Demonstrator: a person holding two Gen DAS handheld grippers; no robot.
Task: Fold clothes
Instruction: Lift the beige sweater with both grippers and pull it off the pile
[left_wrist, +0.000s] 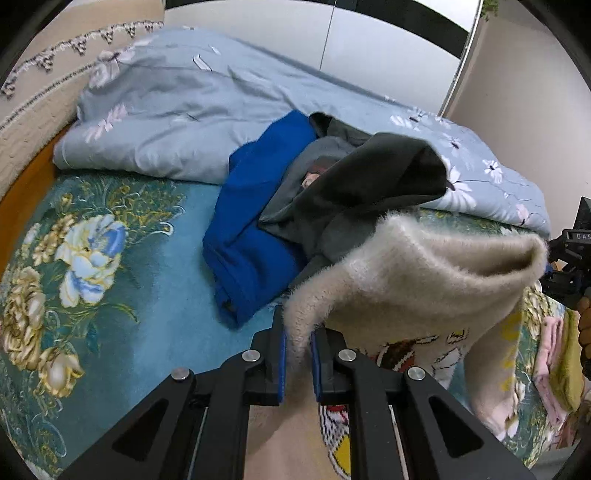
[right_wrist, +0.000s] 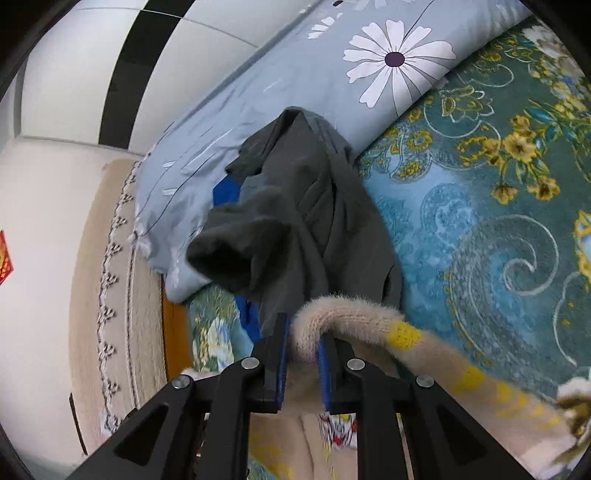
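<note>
A fuzzy cream sweater (left_wrist: 424, 269) with a cartoon print and yellow marks hangs lifted over the bed, stretched between both grippers. My left gripper (left_wrist: 298, 347) is shut on one edge of it. My right gripper (right_wrist: 303, 343) is shut on another fuzzy edge of the cream sweater (right_wrist: 354, 321); it also shows at the right edge of the left wrist view as the right gripper (left_wrist: 569, 258). Behind lie a dark grey garment (left_wrist: 369, 177) and a blue garment (left_wrist: 251, 229) in a loose heap. In the right wrist view the grey garment (right_wrist: 303, 214) covers most of the blue garment (right_wrist: 225, 192).
The bed has a teal floral sheet (left_wrist: 110, 258) and a rolled light-blue daisy quilt (left_wrist: 177, 110) along the back. A beige padded headboard (right_wrist: 110, 277) and white wall stand beyond. Folded pink and yellow clothes (left_wrist: 554, 362) lie at the right.
</note>
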